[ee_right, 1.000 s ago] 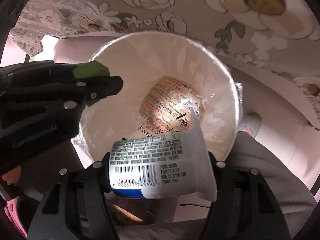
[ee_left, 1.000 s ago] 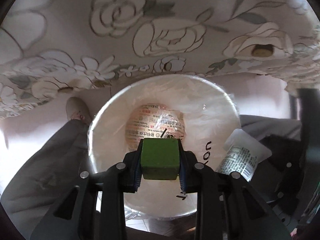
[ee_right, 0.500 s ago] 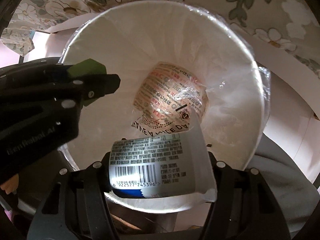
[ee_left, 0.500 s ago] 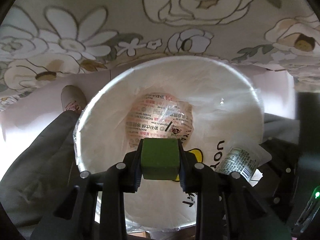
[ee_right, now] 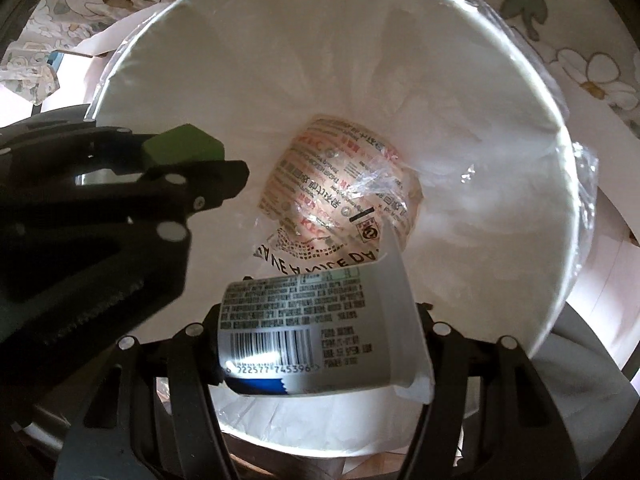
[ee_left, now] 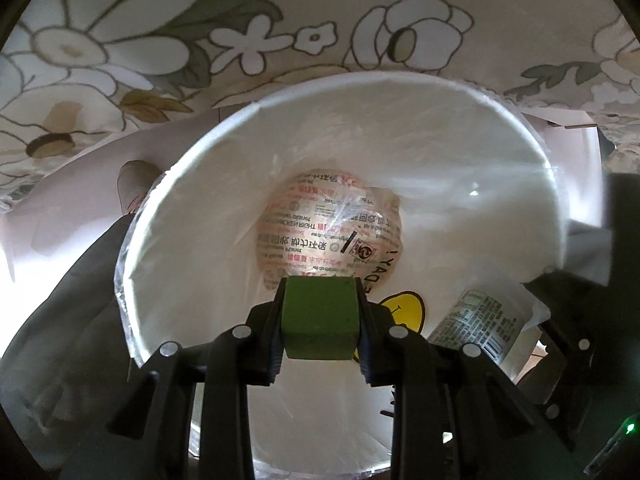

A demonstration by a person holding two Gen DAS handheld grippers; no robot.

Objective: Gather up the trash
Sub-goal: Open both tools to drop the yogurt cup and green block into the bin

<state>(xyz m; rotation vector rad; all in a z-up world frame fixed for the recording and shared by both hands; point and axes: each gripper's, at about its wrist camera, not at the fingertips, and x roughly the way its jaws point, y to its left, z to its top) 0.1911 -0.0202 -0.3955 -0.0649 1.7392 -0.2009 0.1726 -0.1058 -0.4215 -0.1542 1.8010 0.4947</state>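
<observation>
Both grippers point down into a white bin (ee_left: 536,160) (ee_right: 532,92) lined with a clear bag. My left gripper (ee_left: 319,322) is shut on a green cube (ee_left: 319,320), also seen from the side as the green cube (ee_right: 182,146) in the right wrist view. My right gripper (ee_right: 320,344) is shut on a white plastic cup (ee_right: 316,332) lying sideways, barcode label up; the cup (ee_left: 486,322) shows at the right of the left wrist view. A crumpled printed wrapper (ee_left: 328,232) (ee_right: 344,196) lies at the bin's bottom.
A floral tablecloth (ee_left: 200,32) (ee_right: 580,64) hangs just beyond the bin's far rim. A person's grey trouser leg (ee_left: 60,300) and a shoe (ee_left: 134,184) are left of the bin. Pale floor (ee_right: 612,248) shows around it.
Both grippers have come down toward the bin, whose mouth now fills more of each view. The cube and the cup stay gripped as before.
</observation>
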